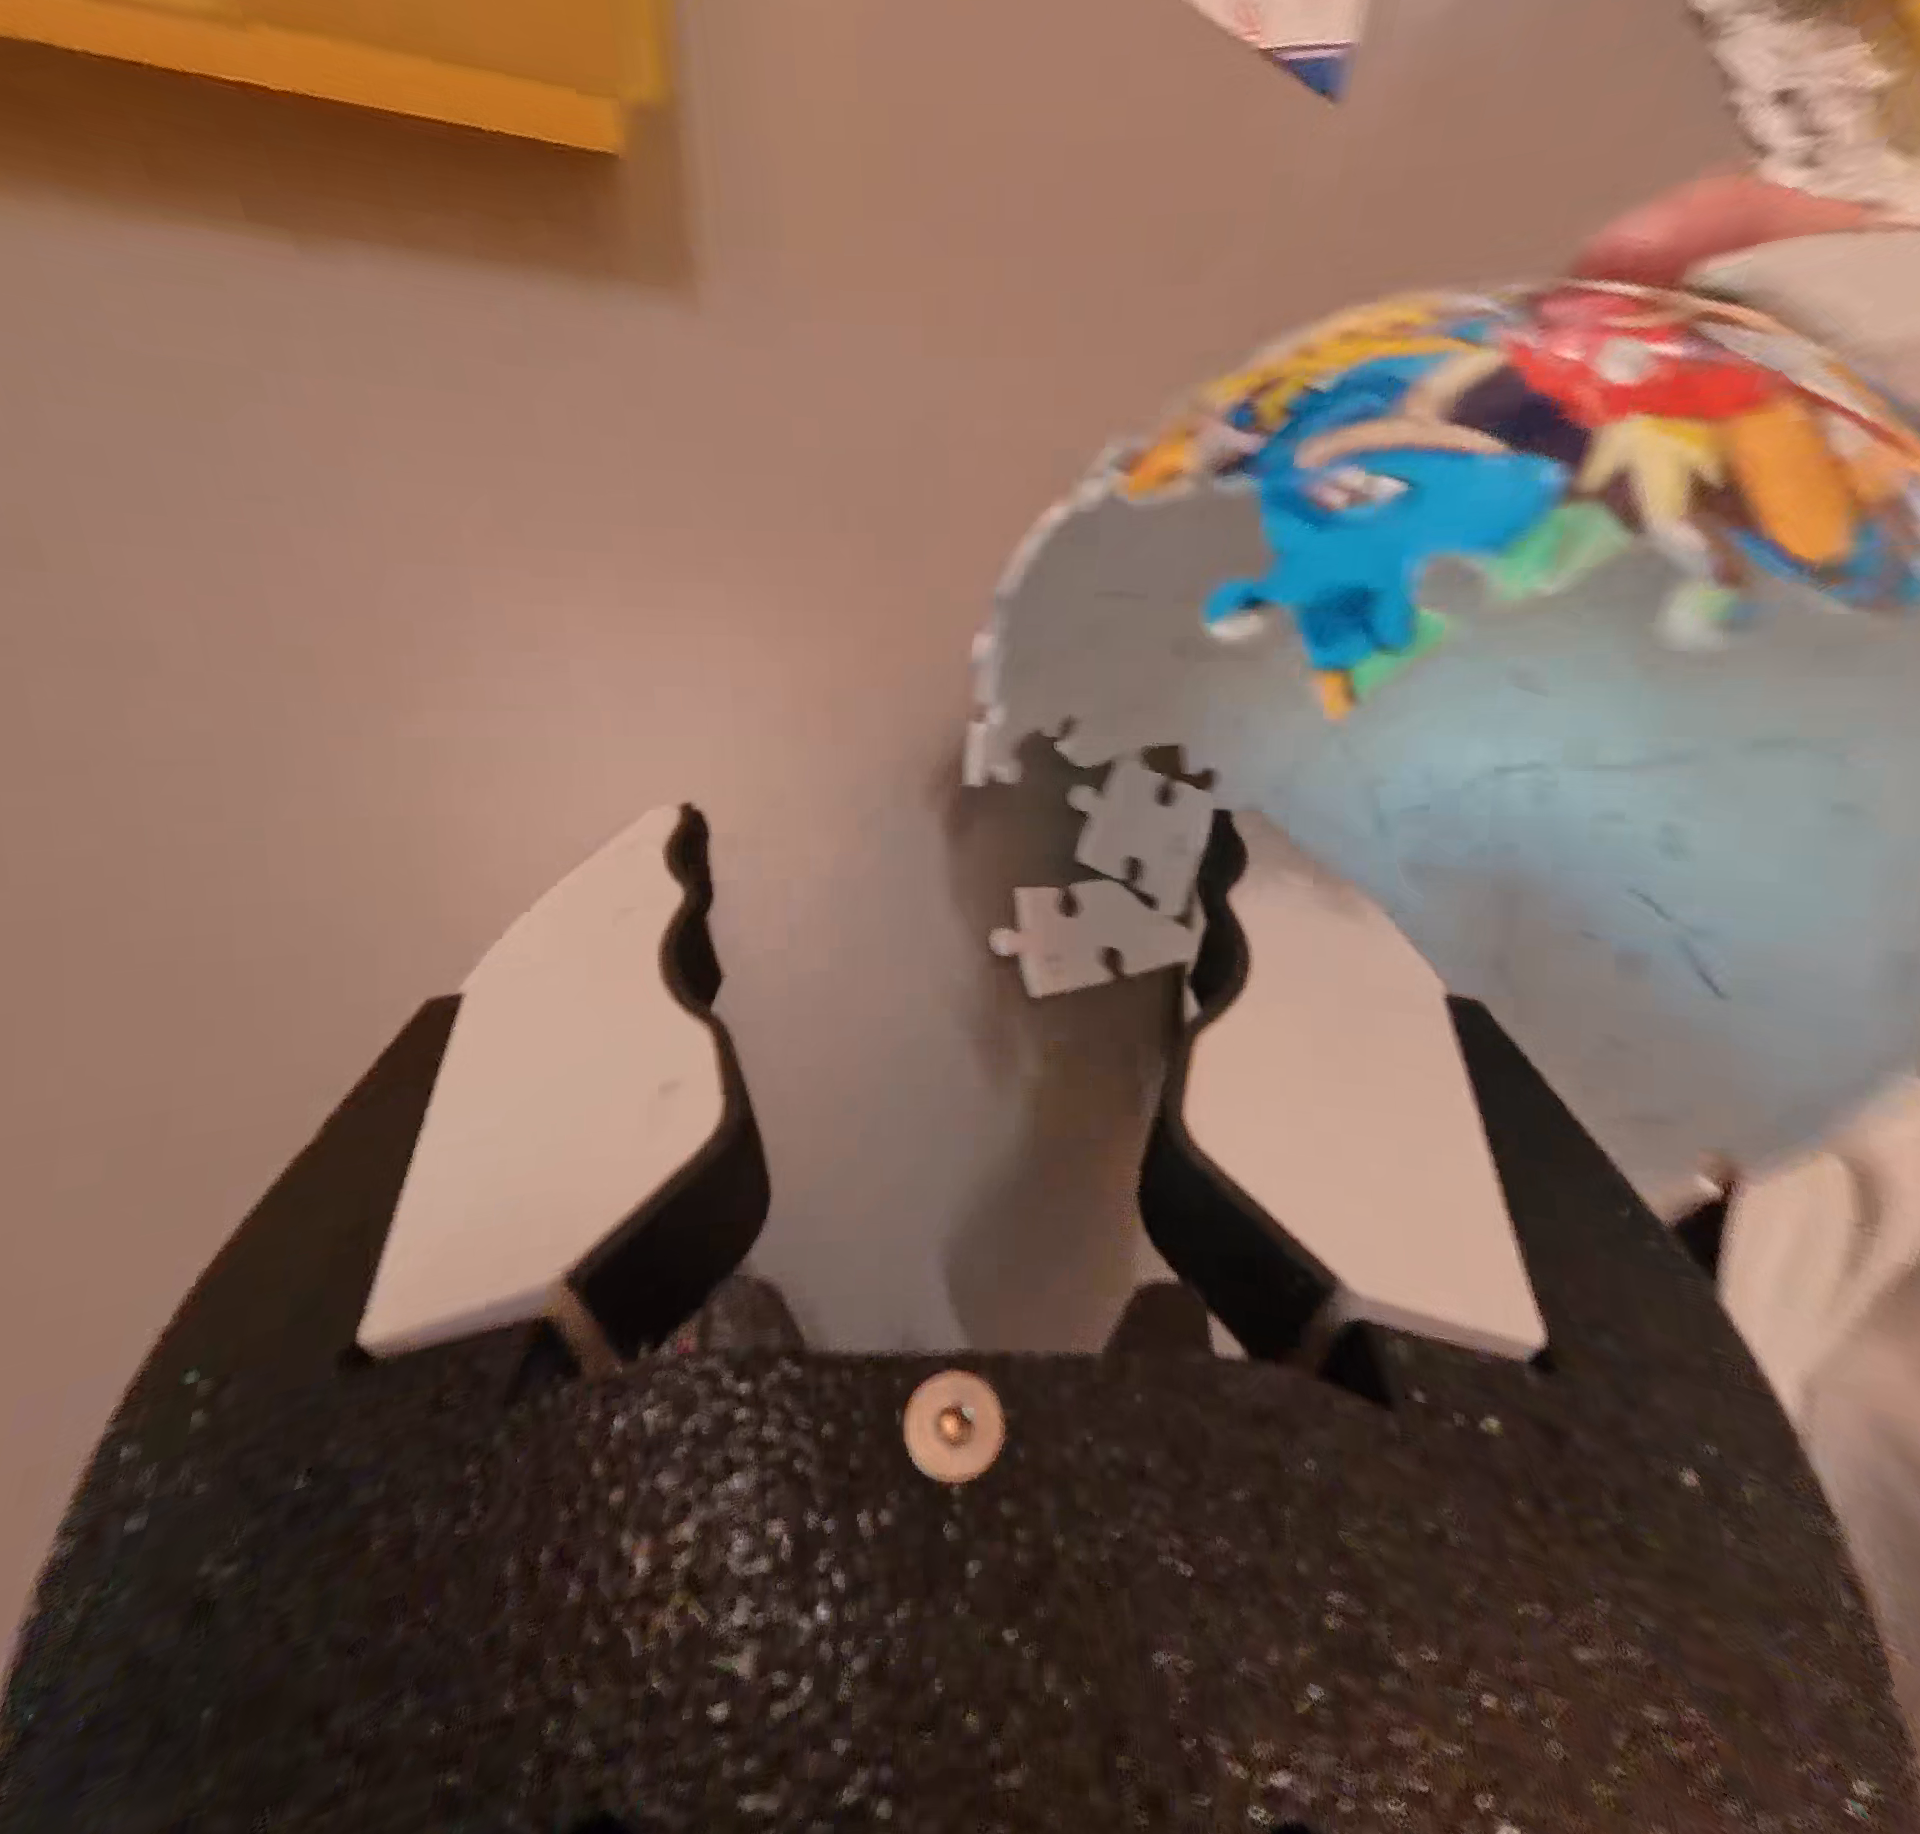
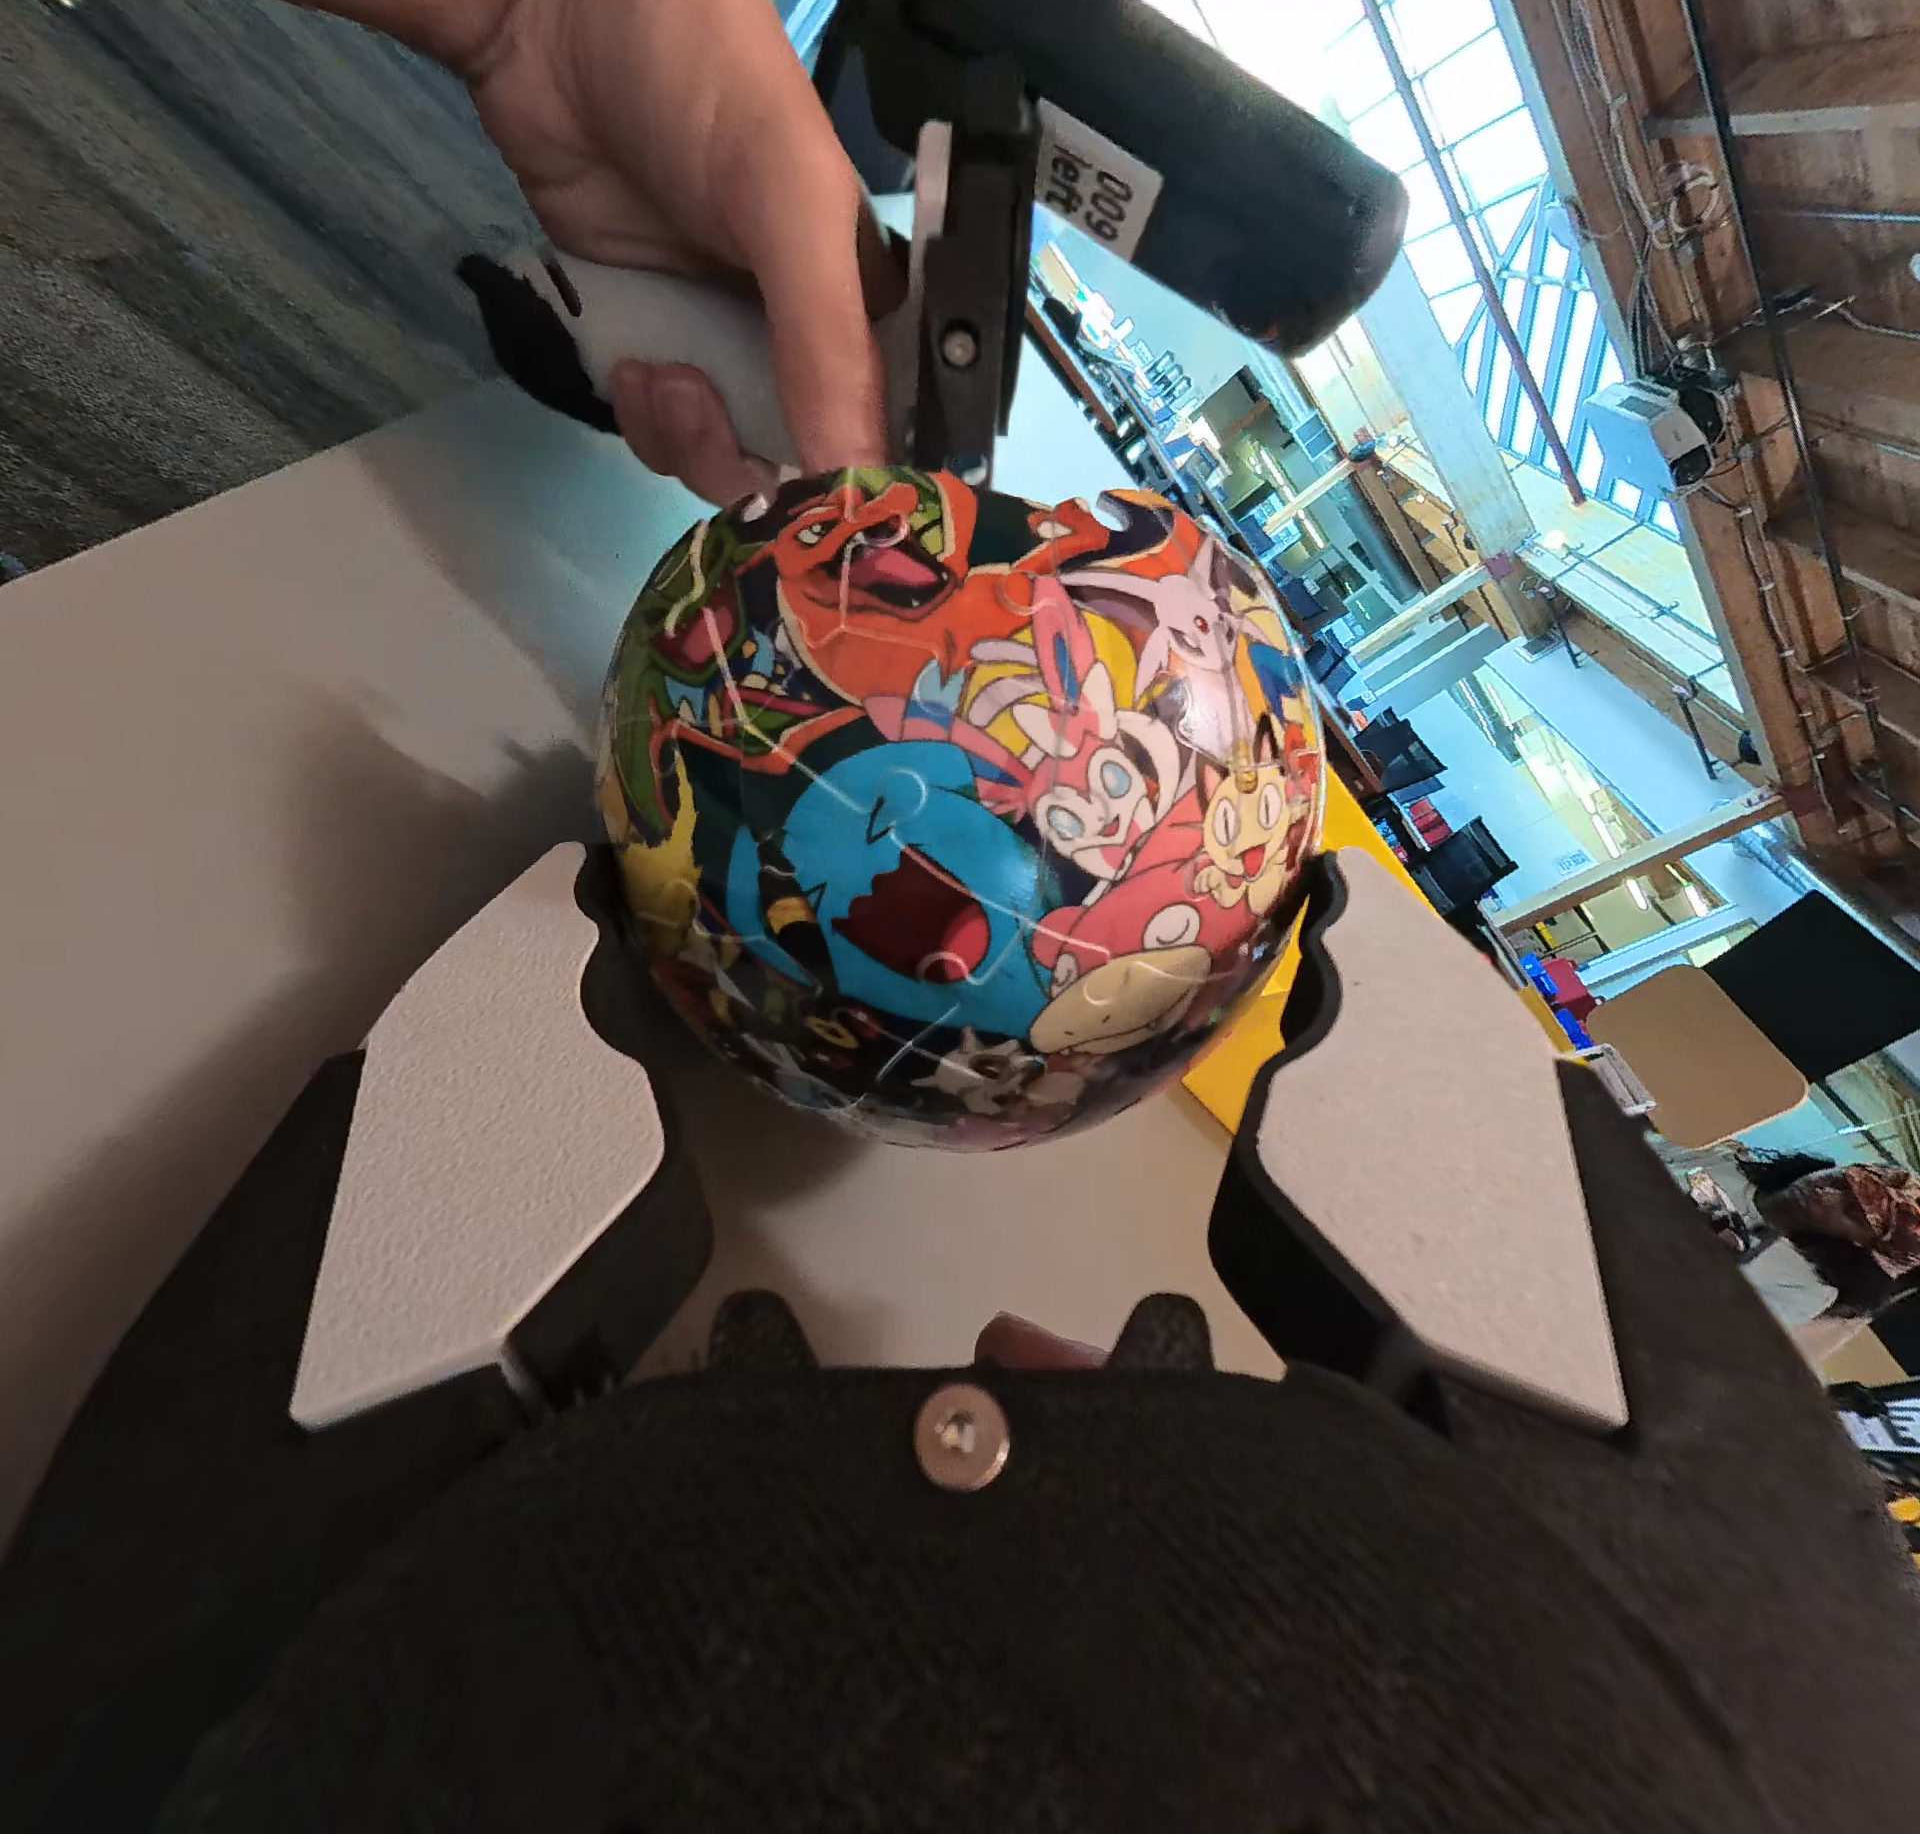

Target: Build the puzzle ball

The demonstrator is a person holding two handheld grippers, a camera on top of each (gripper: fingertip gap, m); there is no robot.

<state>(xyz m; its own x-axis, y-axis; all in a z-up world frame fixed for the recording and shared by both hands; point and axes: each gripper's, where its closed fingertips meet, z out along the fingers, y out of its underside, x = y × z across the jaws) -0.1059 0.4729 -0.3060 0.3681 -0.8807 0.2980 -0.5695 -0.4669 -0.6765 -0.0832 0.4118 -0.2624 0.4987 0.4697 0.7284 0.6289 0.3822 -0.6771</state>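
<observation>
The table (image 1: 520, 537) is the widest thing in sight, a pale grey-beige surface running under everything in the left wrist view. Above it, held clear of the surface, is the puzzle ball (image 2: 956, 797), a part-built sphere printed with bright cartoon creatures. In the right wrist view the ball sits between the tips of the right gripper (image 2: 961, 880), whose two fingers press its left and right sides, so this claw is clenched on the ball. The ball's upper edge in that view is unfinished, with knobs and notches along the rim.

In the left wrist view the puzzle ball (image 1: 1507, 745) shows its open side: a plain grey hollow interior with a jagged piece edge, off to the right of the left gripper (image 1: 961, 901). That claw's fingers stand well apart, released. Two grey, back-side-up puzzle pieces (image 1: 1122, 891) hang off the ball's lower rim; the lower of them lies against the inner face of the gripper's right finger, though blur makes it hard to say whether they are fully joined to the ball.

Beyond the ball, at the table's far left, lies a yellow box (image 1: 332, 18). Above the ball in the right wrist view, a person's hand (image 2: 665, 153) grips the other gripper's handle, one fingertip reaching the ball's top edge.
</observation>
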